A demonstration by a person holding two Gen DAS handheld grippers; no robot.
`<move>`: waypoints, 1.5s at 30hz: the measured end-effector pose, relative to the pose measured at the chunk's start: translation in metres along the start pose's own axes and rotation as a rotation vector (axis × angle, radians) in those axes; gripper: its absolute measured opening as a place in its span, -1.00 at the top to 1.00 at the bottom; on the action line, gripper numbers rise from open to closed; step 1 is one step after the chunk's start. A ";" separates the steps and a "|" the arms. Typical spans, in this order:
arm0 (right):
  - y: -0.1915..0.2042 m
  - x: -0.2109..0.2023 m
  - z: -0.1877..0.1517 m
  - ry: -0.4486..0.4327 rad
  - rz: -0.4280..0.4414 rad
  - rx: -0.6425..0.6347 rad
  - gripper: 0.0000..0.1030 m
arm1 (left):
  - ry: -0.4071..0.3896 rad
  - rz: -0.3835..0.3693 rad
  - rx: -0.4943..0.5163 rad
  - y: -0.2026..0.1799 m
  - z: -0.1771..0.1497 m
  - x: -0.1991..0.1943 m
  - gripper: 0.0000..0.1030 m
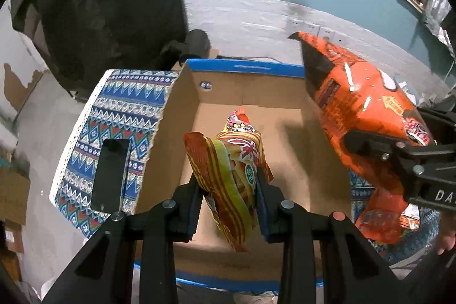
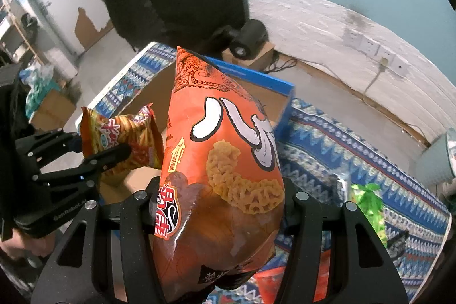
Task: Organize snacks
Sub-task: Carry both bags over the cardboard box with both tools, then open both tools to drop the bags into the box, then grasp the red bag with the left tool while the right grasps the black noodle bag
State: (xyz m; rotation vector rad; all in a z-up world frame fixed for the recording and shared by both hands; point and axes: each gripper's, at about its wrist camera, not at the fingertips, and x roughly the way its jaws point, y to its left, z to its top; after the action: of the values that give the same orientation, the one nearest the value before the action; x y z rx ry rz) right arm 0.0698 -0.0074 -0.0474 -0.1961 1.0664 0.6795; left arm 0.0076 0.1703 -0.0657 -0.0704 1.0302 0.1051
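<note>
My left gripper (image 1: pixel 228 190) is shut on a red and yellow striped snack bag (image 1: pixel 236 175) and holds it over the open cardboard box (image 1: pixel 285 133). My right gripper (image 2: pixel 219 207) is shut on a large orange snack bag (image 2: pixel 222 161), upright, above the box's right side. The orange bag (image 1: pixel 362 110) and the right gripper (image 1: pixel 379 150) also show at the right of the left wrist view. The striped bag (image 2: pixel 125 138) and left gripper (image 2: pixel 102 150) show at the left of the right wrist view. The box floor looks bare where I can see it.
The box has blue rims (image 1: pixel 245 67) and stands on a blue patterned cloth (image 1: pixel 114 118). A black phone (image 1: pixel 109 175) lies on the cloth left of the box. A green snack bag (image 2: pixel 367 204) lies on the cloth to the right. A black lamp-like object (image 2: pixel 248 39) sits behind the box.
</note>
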 end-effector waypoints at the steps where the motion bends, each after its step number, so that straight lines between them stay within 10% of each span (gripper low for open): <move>1: 0.005 0.006 0.002 0.008 0.006 -0.007 -0.10 | 0.001 0.003 -0.002 0.001 0.000 0.000 0.34; 9: 0.021 0.033 0.011 0.060 0.016 -0.022 -0.14 | 0.050 -0.004 -0.067 0.023 -0.005 0.010 0.34; 14: 0.020 0.029 0.013 0.045 0.020 -0.005 -0.53 | 0.035 0.014 -0.059 0.017 -0.003 0.003 -0.34; 45: -0.091 -0.075 -0.061 -0.027 -0.131 0.161 -0.64 | 0.026 -0.192 0.165 -0.118 -0.005 -0.023 -0.51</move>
State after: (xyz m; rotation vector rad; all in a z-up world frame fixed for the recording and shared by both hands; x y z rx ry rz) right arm 0.0560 -0.1378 -0.0285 -0.1159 1.0670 0.4749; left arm 0.0064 0.0513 -0.0476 -0.0205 1.0492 -0.1551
